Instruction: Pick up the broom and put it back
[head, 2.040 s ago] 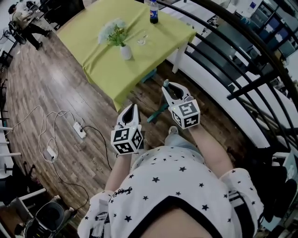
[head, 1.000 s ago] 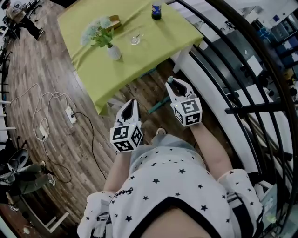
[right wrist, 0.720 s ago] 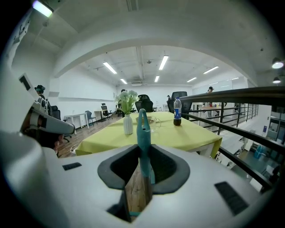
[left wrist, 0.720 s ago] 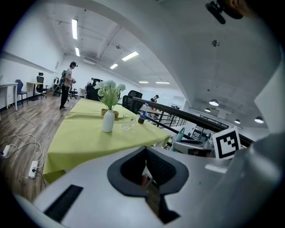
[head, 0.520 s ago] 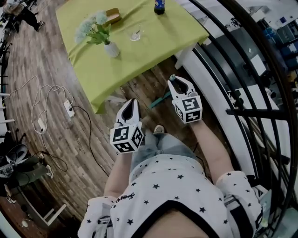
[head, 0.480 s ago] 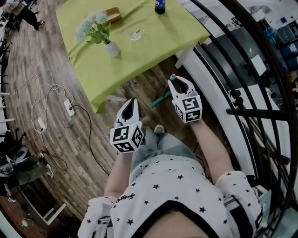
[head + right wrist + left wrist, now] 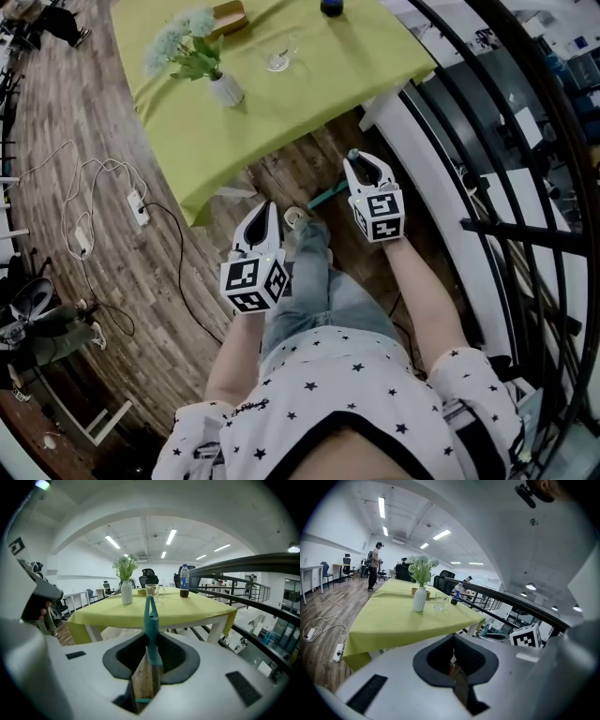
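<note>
The broom shows as a wooden shaft with a teal cap [image 7: 150,613] that sticks up between the jaws in the right gripper view. In the head view only a short teal length of the broom [image 7: 325,195] shows, left of my right gripper [image 7: 360,157]. My right gripper [image 7: 151,645] is shut on the broom's shaft and points toward the table. The broom's head is hidden. My left gripper [image 7: 265,208] hangs lower left over the wooden floor, jaws together and nothing in them. In its own view, the left gripper [image 7: 454,654] shows only a thin slit.
A table with a yellow-green cloth [image 7: 281,112] stands just ahead, bearing a vase of flowers [image 7: 225,89], a glass [image 7: 279,62] and a bottle [image 7: 331,6]. A black railing [image 7: 487,141] runs along the right. A power strip and cables [image 7: 138,208] lie left. The person's shoe [image 7: 297,217] is between the grippers.
Both grippers have sunk, the right one more, still holding the broom. The person's leg and shoe have stepped forward between the grippers. The table has come closer.
</note>
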Available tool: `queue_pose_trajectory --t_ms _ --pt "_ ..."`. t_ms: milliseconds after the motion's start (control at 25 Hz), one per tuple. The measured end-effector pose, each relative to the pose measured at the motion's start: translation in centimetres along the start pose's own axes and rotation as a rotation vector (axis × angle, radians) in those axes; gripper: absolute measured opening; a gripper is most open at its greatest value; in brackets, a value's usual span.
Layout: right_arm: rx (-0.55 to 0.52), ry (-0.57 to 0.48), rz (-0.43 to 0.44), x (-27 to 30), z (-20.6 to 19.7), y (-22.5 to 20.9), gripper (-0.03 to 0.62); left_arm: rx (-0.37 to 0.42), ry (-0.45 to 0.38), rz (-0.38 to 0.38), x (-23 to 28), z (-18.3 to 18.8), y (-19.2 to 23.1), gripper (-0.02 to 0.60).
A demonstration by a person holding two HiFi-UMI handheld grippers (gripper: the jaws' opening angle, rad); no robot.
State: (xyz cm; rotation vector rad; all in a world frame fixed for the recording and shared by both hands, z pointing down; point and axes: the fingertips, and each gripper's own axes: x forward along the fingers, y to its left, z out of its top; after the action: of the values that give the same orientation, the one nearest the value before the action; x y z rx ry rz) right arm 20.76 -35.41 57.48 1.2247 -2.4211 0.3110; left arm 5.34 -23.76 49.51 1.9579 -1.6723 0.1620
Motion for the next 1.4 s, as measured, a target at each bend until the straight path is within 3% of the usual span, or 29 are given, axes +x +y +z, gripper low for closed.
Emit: queue_pose_trajectory --t_ms 600,1400 --pt "0.07 0.043 -0.027 5.1 -2.3 -2.4 0.077 0.021 0.061 -0.034 4.3 -1.1 0.3 0.012" --pt "0.068 0.078 -0.047 12.5 -1.3 -5.2 0.081 -0.018 0.116 -0.034 7.8 -1.2 2.7 0.012"
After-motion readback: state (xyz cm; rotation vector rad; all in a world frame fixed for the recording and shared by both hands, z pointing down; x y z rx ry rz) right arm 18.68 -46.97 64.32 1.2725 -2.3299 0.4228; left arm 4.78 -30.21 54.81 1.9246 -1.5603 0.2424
